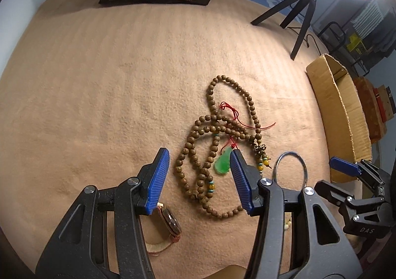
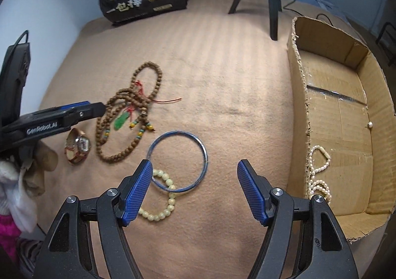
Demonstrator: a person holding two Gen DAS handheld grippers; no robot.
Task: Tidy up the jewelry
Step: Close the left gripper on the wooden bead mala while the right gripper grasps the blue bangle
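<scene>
My left claw (image 1: 199, 162) points steeply downward, its two black arms spreading up from the bottom of the left wrist view. Its blue ribbed pads (image 1: 158, 180) stand apart, roughly half open, with nothing pressed between them. My right claw (image 2: 194, 175) also tilts steeply downward, and its blue pads (image 2: 138, 187) are spread wider than the left pair, gripping nothing. In the left wrist view the right claw shows at the far right edge, one blue fingertip poking out of its black frame. In the right wrist view the left claw reaches in from the left edge, side-on, so the two claws sit side by side, apart.
</scene>
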